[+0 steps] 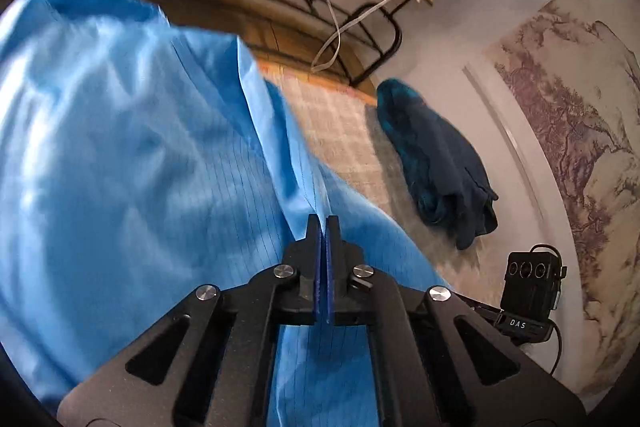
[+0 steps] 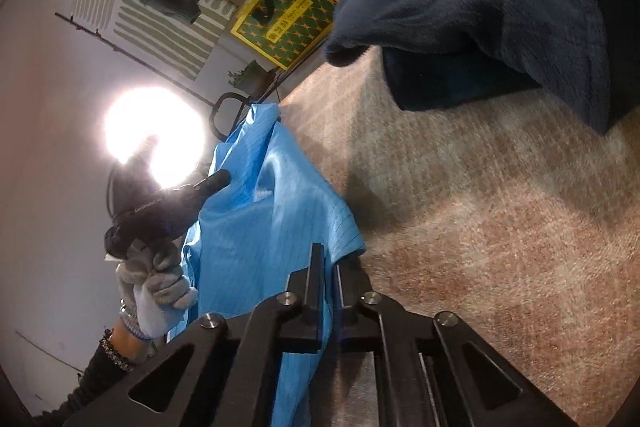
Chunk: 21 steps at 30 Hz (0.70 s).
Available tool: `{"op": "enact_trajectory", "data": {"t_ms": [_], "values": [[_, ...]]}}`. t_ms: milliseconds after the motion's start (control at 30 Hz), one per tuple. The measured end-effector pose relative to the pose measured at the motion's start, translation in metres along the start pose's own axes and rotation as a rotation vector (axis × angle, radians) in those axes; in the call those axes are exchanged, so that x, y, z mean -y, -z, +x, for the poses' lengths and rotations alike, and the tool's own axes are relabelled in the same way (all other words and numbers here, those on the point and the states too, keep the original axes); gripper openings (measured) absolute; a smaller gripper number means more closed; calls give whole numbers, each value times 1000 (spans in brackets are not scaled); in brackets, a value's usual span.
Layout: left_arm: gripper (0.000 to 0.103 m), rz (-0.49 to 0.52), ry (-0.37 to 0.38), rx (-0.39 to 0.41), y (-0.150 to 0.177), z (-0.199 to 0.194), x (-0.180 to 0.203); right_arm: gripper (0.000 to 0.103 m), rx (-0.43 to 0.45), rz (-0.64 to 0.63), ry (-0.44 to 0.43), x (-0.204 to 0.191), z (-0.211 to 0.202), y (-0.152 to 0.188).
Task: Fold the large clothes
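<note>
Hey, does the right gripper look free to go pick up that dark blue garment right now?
Probably not: the right gripper is shut on the light blue garment. The carpet toward the dark blue garment looks open, though.

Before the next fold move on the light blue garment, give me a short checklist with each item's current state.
1. Left gripper shut on the light blue garment: ok, fabric pinched between the pads.
2. Right gripper shut on the garment's edge: ok.
3. Dark blue garment apart from the light blue one: ok.
4. Woven surface bare beside the garment: ok.
5. Garment free of creases: not ok, it bunches.
6. Which part of the garment each gripper holds: cannot tell.
</note>
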<state>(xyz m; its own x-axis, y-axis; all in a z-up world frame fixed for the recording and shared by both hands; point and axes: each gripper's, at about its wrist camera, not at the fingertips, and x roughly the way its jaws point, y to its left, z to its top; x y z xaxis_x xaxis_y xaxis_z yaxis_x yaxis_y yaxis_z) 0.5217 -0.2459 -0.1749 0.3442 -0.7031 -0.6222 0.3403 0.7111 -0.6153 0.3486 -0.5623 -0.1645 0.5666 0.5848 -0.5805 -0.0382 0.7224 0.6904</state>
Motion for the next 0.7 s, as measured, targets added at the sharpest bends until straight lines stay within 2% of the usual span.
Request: {"op": "enact_trajectory", "data": {"t_ms": [67, 167, 200, 233, 333, 400, 467, 533, 633, 700], "values": [[0, 15, -53, 63, 9, -23, 3, 0, 10, -20, 11, -8, -1, -1], [0, -52, -102, 118, 32, -54, -10, 0, 18, -59, 5, -25, -5, -2], [0, -84, -123, 119, 39, -60, -17, 0, 17, -86, 0, -33, -5, 0], [0, -127, -114, 123, 50, -65, -26, 0, 15, -107, 2, -38, -5, 1], [0, -118, -157, 83, 61, -59, -32, 0, 6, -162, 3, -56, -5, 6], [0, -149, -150, 62, 59, -49, -34, 0, 12, -190, 16, -65, -12, 11], [0, -143, -168, 87, 54, -46, -32, 0, 38, -210, 41, -70, -23, 15], [0, -153, -134, 92, 45, -41, -31, 0, 56, -191, 95, -63, -29, 12], [0, -118, -158, 95, 39, -40, -25, 0, 44, -134, 82, -50, -25, 11], [0, -147, -166, 121, 42, -56, -31, 0, 18, -160, 61, -59, -18, 16]]}}
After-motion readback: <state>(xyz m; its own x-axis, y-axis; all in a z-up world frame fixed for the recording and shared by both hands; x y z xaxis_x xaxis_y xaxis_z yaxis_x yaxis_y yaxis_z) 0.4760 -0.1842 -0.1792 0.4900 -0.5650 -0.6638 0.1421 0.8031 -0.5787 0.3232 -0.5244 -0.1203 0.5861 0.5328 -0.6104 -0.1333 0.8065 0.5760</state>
